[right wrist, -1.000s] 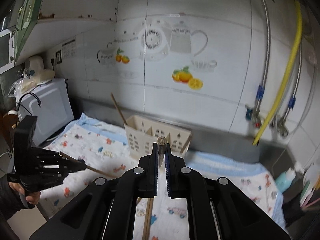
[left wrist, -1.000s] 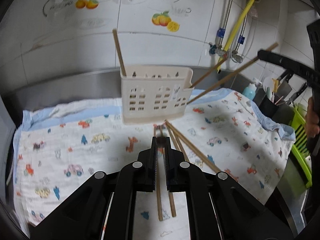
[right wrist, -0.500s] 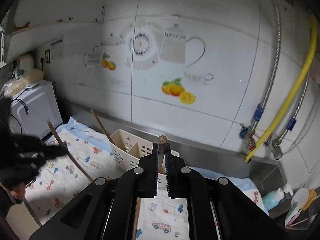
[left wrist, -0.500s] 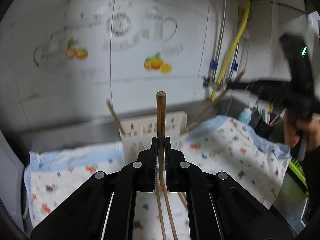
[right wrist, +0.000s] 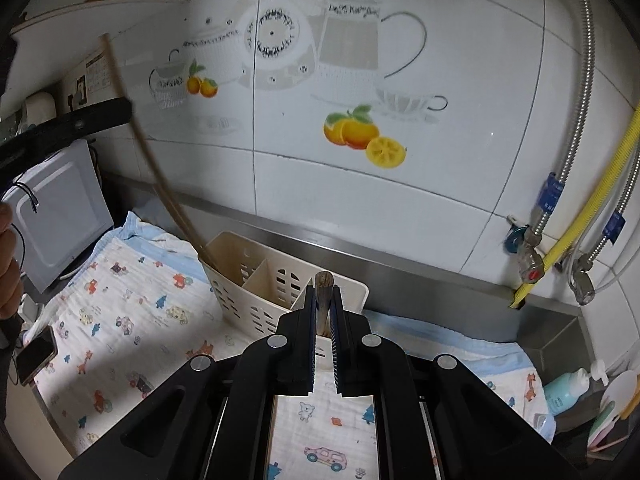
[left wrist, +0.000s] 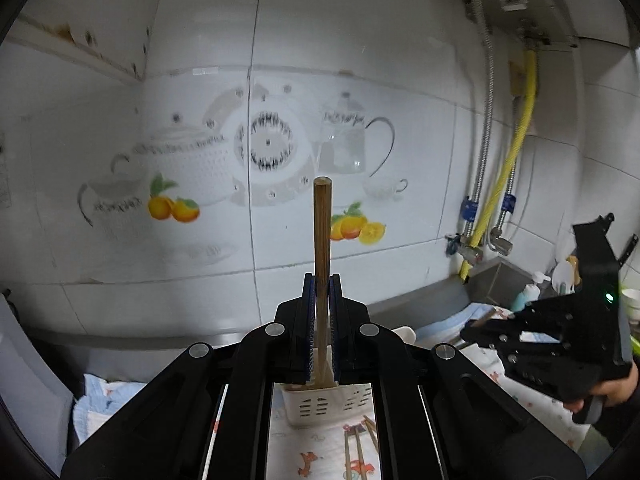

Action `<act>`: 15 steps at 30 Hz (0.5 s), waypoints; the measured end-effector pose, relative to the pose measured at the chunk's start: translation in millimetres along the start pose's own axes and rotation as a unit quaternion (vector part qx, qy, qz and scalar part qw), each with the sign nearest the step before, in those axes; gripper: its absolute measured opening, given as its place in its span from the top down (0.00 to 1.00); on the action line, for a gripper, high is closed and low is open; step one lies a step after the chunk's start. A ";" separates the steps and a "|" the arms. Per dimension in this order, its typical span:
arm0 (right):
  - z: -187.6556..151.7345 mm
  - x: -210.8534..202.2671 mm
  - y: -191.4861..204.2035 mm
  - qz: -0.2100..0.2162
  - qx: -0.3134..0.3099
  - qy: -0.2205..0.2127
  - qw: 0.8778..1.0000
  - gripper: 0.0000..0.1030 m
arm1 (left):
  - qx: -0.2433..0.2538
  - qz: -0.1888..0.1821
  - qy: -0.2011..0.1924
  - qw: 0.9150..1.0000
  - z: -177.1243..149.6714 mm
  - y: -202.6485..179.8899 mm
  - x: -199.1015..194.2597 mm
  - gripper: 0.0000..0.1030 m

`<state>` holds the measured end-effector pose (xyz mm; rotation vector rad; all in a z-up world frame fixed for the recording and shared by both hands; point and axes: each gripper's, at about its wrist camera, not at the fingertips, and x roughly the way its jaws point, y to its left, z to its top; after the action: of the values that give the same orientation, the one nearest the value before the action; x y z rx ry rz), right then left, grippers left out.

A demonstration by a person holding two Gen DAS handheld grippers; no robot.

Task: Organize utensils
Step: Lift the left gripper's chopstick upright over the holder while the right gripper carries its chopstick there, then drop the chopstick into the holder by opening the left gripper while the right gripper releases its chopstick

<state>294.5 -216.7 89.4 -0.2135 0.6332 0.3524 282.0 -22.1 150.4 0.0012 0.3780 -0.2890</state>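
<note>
Now the left gripper [left wrist: 321, 292] has its fingers clenched on a chopstick [left wrist: 322, 232] that points toward twelve o'clock, over the cream utensil holder [left wrist: 320, 404] on the patterned cloth [right wrist: 132, 320]. At three o'clock from it, the right gripper [right wrist: 324, 300] pinches another chopstick [right wrist: 323, 280] just above the holder's right-hand compartment.

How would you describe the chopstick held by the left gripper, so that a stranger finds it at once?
Start at the white tiled wall, then look down to the cream utensil holder on the printed cloth. The chopstick in the left gripper slants into the holder's left end. Unlike those flat on the cloth, it is lifted.
</note>
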 end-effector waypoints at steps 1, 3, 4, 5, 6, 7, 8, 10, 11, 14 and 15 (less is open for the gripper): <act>-0.6 1.4 -0.5 -0.001 0.000 0.000 1.000 0.94 | -0.003 0.005 0.006 1.000 -1.5 2.1 8.8 0.95; -1.3 4.4 -1.7 0.003 0.003 0.001 1.000 0.94 | -0.013 0.004 0.021 1.000 -6.1 7.1 22.3 0.95; -1.3 5.9 -2.0 0.003 0.003 0.001 1.000 0.94 | -0.018 0.004 0.029 0.999 -8.4 10.5 29.2 0.95; -1.4 7.1 -1.9 0.002 0.002 0.001 1.000 0.94 | -0.021 0.005 0.036 0.999 -11.6 12.0 36.1 0.95; -1.9 9.0 -2.0 0.001 0.002 0.002 1.000 0.94 | -0.022 0.010 0.042 0.999 -14.5 13.8 41.9 0.95; -2.2 9.8 -2.4 0.002 0.004 0.001 1.000 0.94 | -0.025 0.014 0.048 0.998 -18.1 16.0 47.0 0.95; -2.5 11.0 -2.6 0.004 0.004 0.002 1.000 0.94 | -0.030 0.014 0.054 0.998 -21.3 18.6 51.5 0.95; -3.1 12.3 -2.6 0.003 0.005 0.002 1.000 0.94 | -0.039 0.017 0.067 0.997 -27.1 24.0 61.3 0.94; -3.5 12.8 -2.5 0.003 0.004 0.002 1.000 0.94 | -0.041 0.017 0.071 0.996 -29.6 26.8 64.4 0.94; -4.4 12.9 -3.3 0.000 0.006 -0.001 1.000 0.94 | -0.045 0.024 0.083 0.995 -36.0 31.8 73.6 0.94; -4.4 12.6 -3.7 0.000 0.006 -0.002 1.000 0.93 | -0.048 0.024 0.085 0.995 -37.4 34.4 74.6 0.94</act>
<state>302.9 -218.2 78.6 -0.2020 0.6318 0.3485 344.3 -7.8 86.6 -0.0597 0.5606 -0.2235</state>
